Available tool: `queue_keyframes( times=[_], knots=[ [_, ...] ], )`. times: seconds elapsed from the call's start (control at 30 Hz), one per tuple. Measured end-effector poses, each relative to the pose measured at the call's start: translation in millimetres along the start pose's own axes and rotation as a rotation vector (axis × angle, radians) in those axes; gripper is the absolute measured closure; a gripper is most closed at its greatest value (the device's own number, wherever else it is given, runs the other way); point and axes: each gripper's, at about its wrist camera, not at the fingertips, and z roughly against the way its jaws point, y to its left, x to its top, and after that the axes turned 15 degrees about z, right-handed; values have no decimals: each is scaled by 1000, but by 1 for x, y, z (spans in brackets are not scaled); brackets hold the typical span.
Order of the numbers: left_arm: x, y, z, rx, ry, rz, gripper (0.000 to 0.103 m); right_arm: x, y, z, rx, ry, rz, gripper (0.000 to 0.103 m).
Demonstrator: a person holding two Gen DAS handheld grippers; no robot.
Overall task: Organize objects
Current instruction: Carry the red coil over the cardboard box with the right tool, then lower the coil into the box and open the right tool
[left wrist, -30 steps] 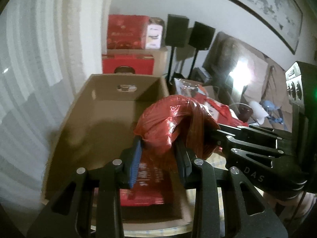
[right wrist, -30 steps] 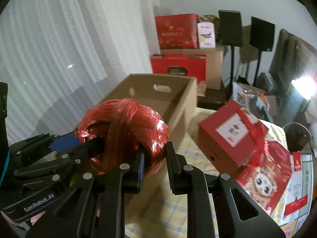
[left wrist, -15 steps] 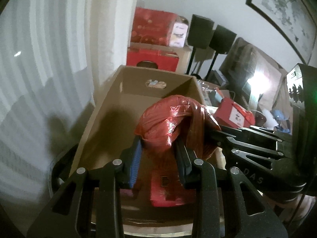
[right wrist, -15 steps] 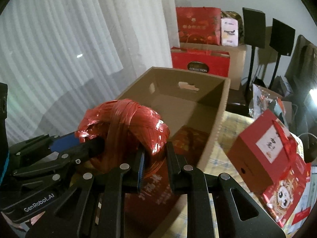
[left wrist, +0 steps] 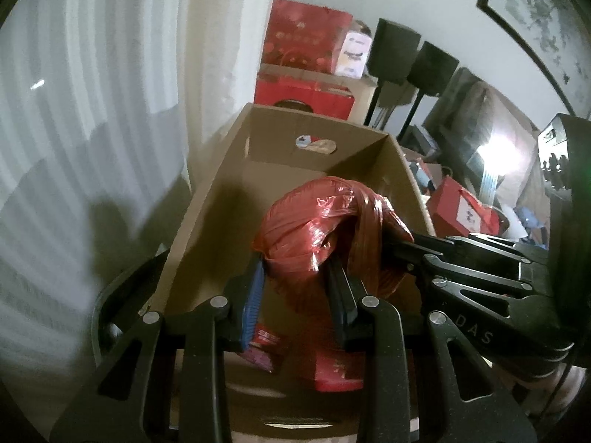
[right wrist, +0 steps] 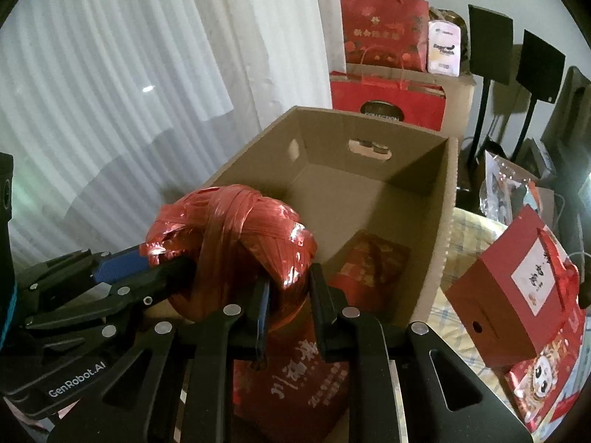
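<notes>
I have both tools on the ball of red plastic twine point(right wrist: 236, 247), which hangs over the near end of the open cardboard box point(right wrist: 441, 221), above its floor and not yet set down. My left tool point(left wrist: 295, 291) is closed most of the way, its blue-faced fingers pressed into the left side of the ball. My right tool point(right wrist: 286, 302) is nearly shut, pinching a narrower fold of twine on the ball's lower right.

By my reckoning the job is partly done. Flat red packets point(right wrist: 369, 269) already lie on the box floor under the ball, and the far half of the box looks bare. The ball still has to go down and be let go. Out on the checked cloth of the desk point(right wrist: 461, 236) more waits: a red gift box with a white label point(right wrist: 517, 295) and a red bag with a cartoon lion face point(right wrist: 543, 369).

As for writing, I read "GenRobot.AI" on the left tool's arm in the right wrist view, and "DAS" on the right tool's arm in the left. The red packet nearest me carries pale Chinese characters point(right wrist: 295, 365) I cannot make out. A red bag behind the box shows what looks like "COLLECTION" point(right wrist: 382, 115), small and dim.
</notes>
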Motion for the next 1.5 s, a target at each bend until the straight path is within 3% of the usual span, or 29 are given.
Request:
queue_keyframes(
  times=[0.87, 1.0, 1.17, 1.27, 1.4, 1.5],
  knots=[
    [0, 19, -60, 64, 131, 8, 73, -2, -8, -63, 34, 178, -22, 82],
    [3, 21, -56, 49, 116, 27, 57, -1, -9, -57, 17, 159, -25, 74],
    [4, 21, -48, 53, 88, 24, 48, 0, -10, -46, 21, 126, -24, 74],
    [5, 19, -39, 62, 50, 23, 31, -1, -11, -33, 1, 95, -24, 72],
    [5, 17, -25, 66, 0, 29, 11, -3, -15, -15, -25, 60, -29, 57],
    [6, 14, -16, 53, -18, 28, 7, -7, -18, -4, -12, 44, -25, 54]
  ],
)
